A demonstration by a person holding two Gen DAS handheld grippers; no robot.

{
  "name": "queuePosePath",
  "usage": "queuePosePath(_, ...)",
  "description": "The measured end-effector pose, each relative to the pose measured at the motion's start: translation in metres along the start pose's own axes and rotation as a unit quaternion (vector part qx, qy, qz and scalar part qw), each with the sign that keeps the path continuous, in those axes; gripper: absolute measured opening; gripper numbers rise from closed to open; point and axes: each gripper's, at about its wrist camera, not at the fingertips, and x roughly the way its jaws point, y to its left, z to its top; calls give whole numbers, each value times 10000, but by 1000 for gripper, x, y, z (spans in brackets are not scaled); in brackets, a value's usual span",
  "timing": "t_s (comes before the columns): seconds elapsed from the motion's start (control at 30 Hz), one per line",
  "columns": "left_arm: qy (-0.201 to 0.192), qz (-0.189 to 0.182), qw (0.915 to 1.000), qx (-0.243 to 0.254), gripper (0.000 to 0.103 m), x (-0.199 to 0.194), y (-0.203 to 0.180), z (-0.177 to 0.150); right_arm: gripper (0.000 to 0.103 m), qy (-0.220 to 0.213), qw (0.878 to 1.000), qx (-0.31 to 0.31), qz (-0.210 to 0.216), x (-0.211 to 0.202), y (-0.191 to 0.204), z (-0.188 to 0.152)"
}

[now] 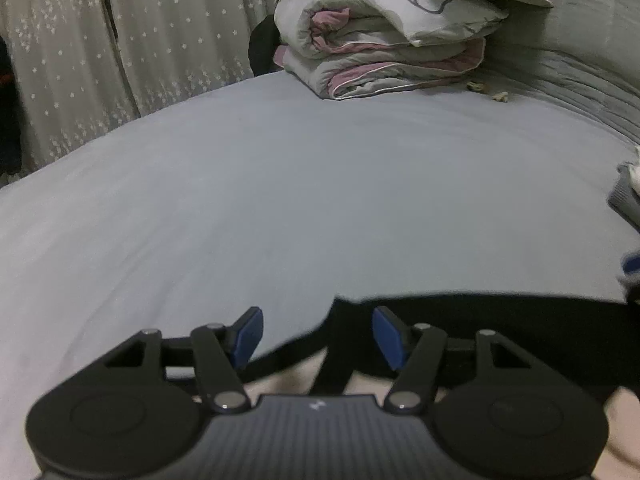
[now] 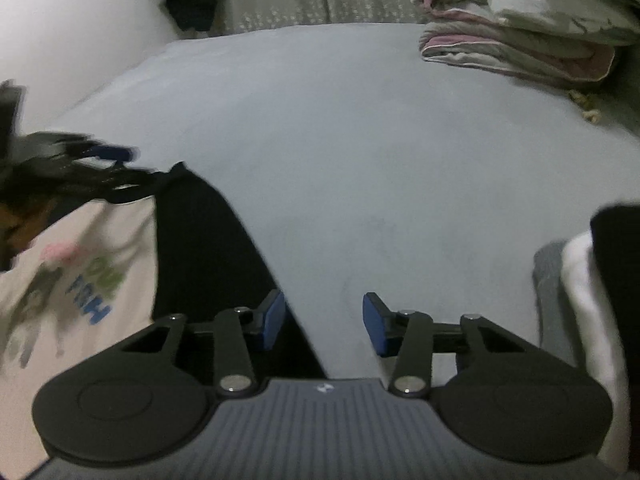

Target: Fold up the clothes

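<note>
A pale pink T-shirt [image 2: 80, 280] with black sleeves and a blurred print reading "FISH" lies on the grey bed sheet [image 2: 360, 140], at the left of the right wrist view. My left gripper [image 1: 318, 336] is open, and the shirt's black edge [image 1: 440, 320] lies under and between its blue pads. My right gripper [image 2: 324, 324] is open too. Its left pad is over the black sleeve [image 2: 200, 248] and its right pad over bare sheet. The left gripper [image 2: 100, 156] shows blurred at the shirt's upper end.
A folded white and pink quilt [image 1: 380, 40] lies at the back of the bed, with a starred curtain [image 1: 100, 60] behind it. A stack of grey, white and black folded clothes [image 2: 580, 300] sits at the right. Bare sheet [image 1: 280, 200] spreads ahead.
</note>
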Motion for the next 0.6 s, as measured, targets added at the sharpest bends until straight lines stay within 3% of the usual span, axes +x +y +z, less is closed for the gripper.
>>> queuePosePath(0.13, 64, -162, 9997, -191, 62, 13, 8, 3, 38, 40, 9995, 76, 310, 4, -1, -9)
queuePosePath(0.2, 100, -258, 9993, -253, 56, 17, 10, -1, 33, 75, 9994, 25, 336, 10, 2, -14)
queuePosePath(0.27, 123, -514, 9981, -317, 28, 18, 8, -4, 11, 40, 9994, -77, 331, 13, 7, -19)
queuePosePath(0.3, 134, -644, 9972, -350, 10, 18, 8, -6, 5, 11, 9994, -127, 325, 13, 9, -21)
queuePosePath(0.33, 99, -685, 9970, -344, 2, 17, 4, -7, 3, -30, 9995, -188, 257, 12, 13, -22)
queuePosePath(0.43, -309, -189, 9993, -68, 1, 8, -9, -7, 2, -266, 9980, -462, -339, 3, 29, -21)
queuePosePath(0.5, -619, -57, 9979, -186, 1, 1, -10, -6, 2, -559, 9923, -702, -854, -6, 40, -18)
queuePosePath(0.6, -595, 178, 9981, -23, 1, 8, -19, -10, 2, -874, 9778, -1027, -1605, -9, 50, -11)
